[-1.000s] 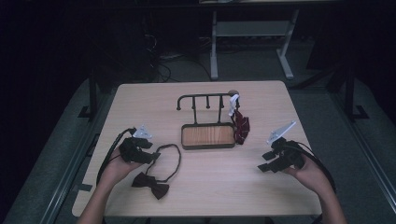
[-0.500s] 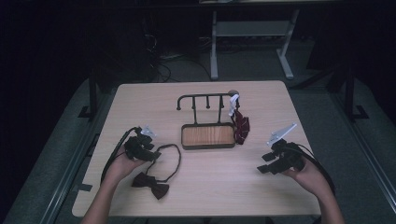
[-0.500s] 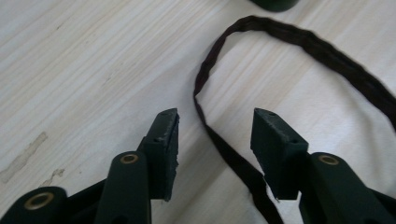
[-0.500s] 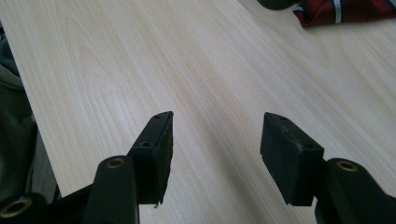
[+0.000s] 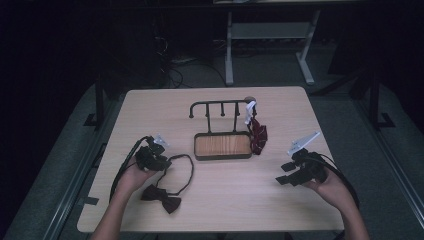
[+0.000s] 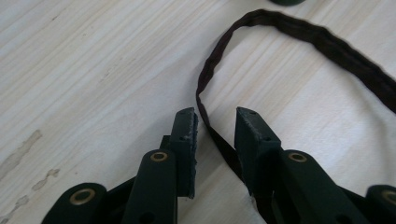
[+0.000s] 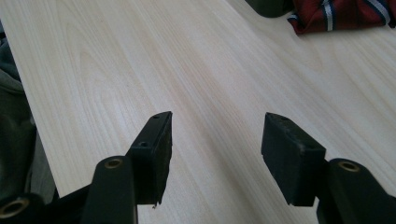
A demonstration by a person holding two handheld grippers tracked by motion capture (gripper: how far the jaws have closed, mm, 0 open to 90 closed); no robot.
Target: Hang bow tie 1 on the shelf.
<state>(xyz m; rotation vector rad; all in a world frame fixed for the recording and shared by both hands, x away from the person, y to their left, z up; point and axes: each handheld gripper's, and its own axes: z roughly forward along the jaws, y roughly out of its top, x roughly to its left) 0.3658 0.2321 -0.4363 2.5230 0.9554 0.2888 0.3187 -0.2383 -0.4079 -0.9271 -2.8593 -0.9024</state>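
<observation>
A dark bow tie (image 5: 161, 197) lies on the table's front left, its thin strap (image 5: 187, 172) looped toward the middle. My left gripper (image 5: 166, 162) sits low at the loop's left end. In the left gripper view its jaws (image 6: 215, 119) stand narrowly open, with the strap (image 6: 299, 32) running between them on the wood. My right gripper (image 5: 283, 174) hovers open at the front right over bare table, nothing between its fingers (image 7: 215, 123). A red striped tie (image 5: 258, 137) hangs from the right end of a black hook rack (image 5: 220, 105).
The rack stands mid-table on a wooden base tray (image 5: 222, 146). The red tie's end (image 7: 341, 14) lies on the wood beyond my right gripper. The light wooden table (image 5: 240, 205) has dark floor and a white desk frame (image 5: 270, 30) behind it.
My left gripper has edged slightly toward the strap loop. The right gripper has barely moved.
</observation>
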